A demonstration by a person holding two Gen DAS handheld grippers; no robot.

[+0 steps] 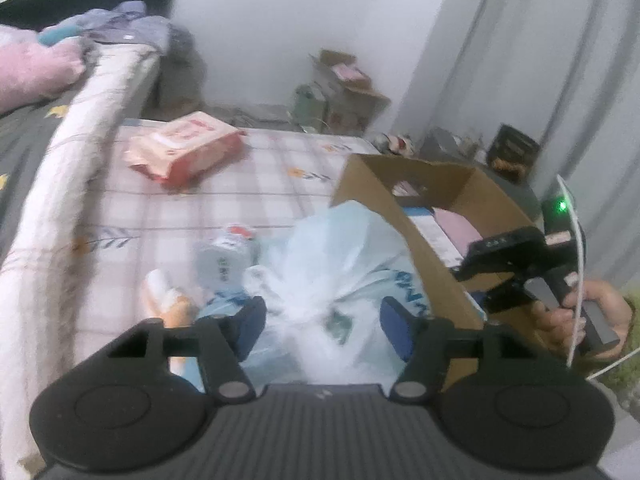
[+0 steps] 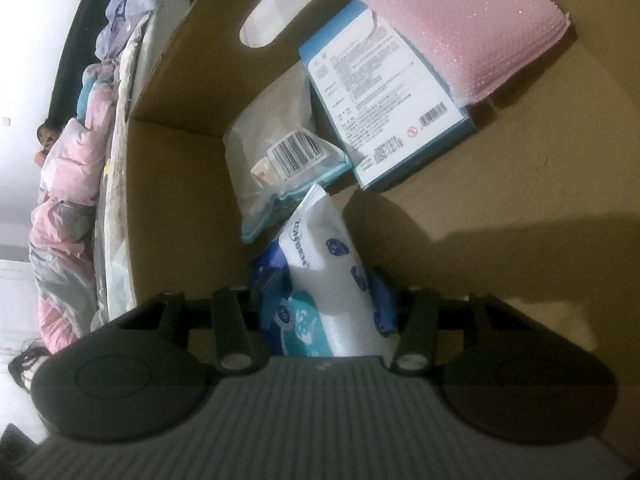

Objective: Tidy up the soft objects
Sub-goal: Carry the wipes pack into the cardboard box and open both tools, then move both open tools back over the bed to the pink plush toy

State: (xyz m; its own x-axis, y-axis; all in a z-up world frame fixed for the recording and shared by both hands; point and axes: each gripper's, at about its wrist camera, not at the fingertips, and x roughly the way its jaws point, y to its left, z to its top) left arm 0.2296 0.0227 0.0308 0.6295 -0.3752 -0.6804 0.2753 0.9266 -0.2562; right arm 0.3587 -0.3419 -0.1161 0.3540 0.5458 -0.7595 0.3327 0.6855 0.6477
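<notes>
- A brown cardboard box [image 1: 372, 188] with smooth walls and an oval handle hole stood at the right edge of a bed covered by a pale checked quilt [image 1: 224, 208].
- Inside the box lay a pink bubble-textured mailer [image 2: 460, 20], a flat blue-and-white printed carton [image 2: 384, 96] and a clear plastic pouch [image 2: 276, 172] with a barcode label.
- The right gripper [image 2: 326, 292] pointed steeply down into the box, its jaws narrowed around a soft white tissue pack [image 2: 324, 264] with blue printing; the blue pads [image 2: 382, 304] pressed its sides.
- The left gripper [image 1: 322, 320] tilted down over the quilt beside the box's outer wall, its jaws apart with a crinkly, translucent pale-blue plastic bag [image 1: 332, 264] between them; the pads [image 1: 394, 328] did not seem to press it, though the picture was blurred.
- A person's hand [image 1: 592, 320] held the right gripper's handle past the box's near corner.
- Further along the quilt, near its far edge, lay a pink-and-red soft wipes pack [image 1: 184, 148].
- A small round item and a soft orange-and-white object lay just left of the bag, too blurred to identify.
- A pink plush pillow [image 1: 32, 72] rested at the bed's far left corner.
</notes>
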